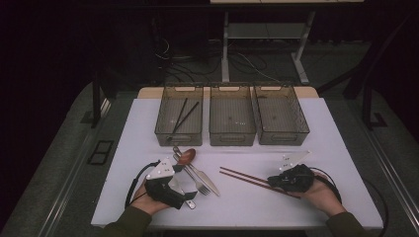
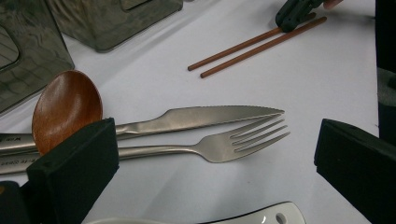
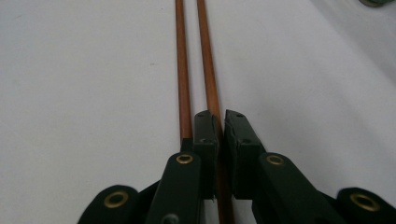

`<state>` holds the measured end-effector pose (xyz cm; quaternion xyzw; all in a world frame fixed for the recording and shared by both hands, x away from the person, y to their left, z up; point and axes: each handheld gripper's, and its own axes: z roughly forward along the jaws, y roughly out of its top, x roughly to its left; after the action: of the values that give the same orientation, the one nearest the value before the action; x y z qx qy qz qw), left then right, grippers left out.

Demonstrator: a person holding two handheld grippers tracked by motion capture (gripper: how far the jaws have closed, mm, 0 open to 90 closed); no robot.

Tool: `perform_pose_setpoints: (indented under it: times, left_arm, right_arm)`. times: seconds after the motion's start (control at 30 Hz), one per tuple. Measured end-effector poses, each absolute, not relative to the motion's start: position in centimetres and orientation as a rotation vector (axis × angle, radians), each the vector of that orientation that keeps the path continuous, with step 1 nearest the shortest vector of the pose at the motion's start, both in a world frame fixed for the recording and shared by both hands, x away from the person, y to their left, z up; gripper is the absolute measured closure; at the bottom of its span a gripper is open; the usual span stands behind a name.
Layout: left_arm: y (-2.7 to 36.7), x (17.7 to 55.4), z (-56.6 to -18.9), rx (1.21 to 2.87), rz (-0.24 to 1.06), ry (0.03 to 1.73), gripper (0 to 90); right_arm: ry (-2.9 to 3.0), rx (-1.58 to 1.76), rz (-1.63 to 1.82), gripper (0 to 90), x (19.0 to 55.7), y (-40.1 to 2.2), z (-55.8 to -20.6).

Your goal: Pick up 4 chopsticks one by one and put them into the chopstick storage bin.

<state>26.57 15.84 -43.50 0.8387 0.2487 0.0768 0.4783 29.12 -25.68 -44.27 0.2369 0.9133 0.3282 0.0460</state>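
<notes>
Two slim reddish-brown chopsticks [image 1: 247, 177] are seen from the high view on the white tabletop [image 1: 326, 148], clamped by the right tongs [image 1: 273, 182]. Left tongs [image 2: 210, 186] are spread wide, released, above a fork [image 2: 219, 145]. One chopstick [image 3: 208, 79] is gripped; no lettering is readable.

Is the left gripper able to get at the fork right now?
Probably yes: the left gripper has its jaws open with the fork lying just ahead on the table, though it rests against a knife.
</notes>
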Motion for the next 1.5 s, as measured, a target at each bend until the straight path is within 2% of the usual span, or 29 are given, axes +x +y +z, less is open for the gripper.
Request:
perform_pose_setpoints:
  times: [0.63,1.5]
  left_arm:
    - [15.8,26.6,-43.5,2.05,0.181,0.604,0.0]
    - [15.9,26.6,-43.5,2.039,0.18,0.59,0.0]
  right_arm:
    - [2.759,0.741,1.014,84.8,29.3,-26.0,-44.1]
    - [2.663,0.809,1.229,84.7,29.4,-27.6,-42.6]
